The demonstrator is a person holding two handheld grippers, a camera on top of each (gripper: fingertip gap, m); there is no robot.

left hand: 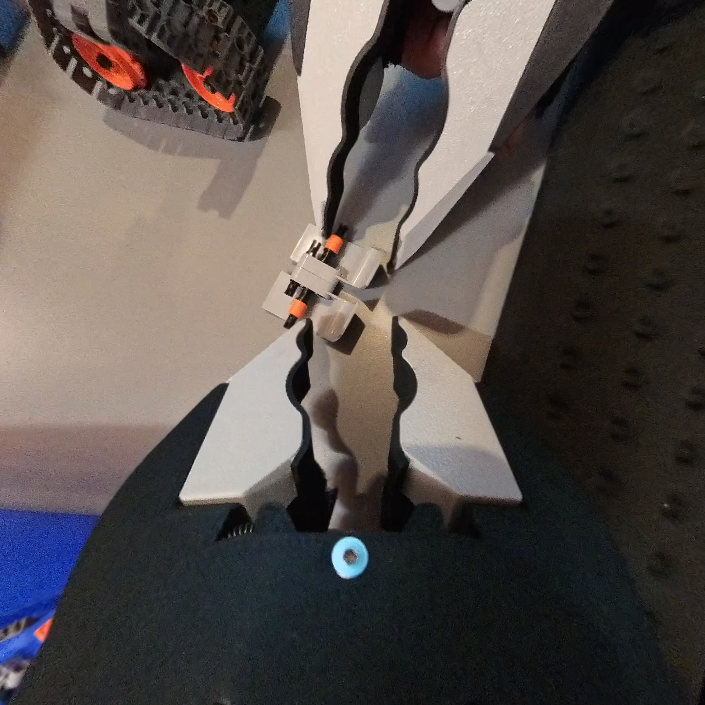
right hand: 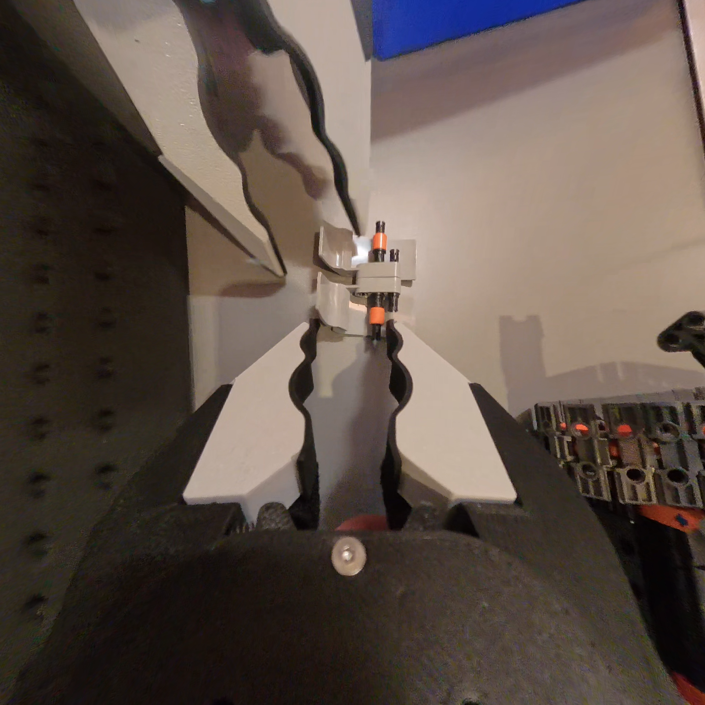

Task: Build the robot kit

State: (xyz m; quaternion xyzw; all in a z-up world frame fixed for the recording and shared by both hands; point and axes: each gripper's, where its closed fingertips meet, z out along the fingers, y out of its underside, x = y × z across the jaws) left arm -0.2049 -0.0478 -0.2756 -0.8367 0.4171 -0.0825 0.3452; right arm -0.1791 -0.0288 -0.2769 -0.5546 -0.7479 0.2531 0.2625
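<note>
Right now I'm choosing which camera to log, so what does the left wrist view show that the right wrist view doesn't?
Only the left wrist view shows two orange wheels inside a black toothed track.

Only the right wrist view shows a row of grey holed blocks side-on and a black holed beam at the right edge.

Both show the small grey piece with orange-banded black pins between the left gripper and right gripper, both open, the pale tabletop and the dark dimpled mat.
</note>
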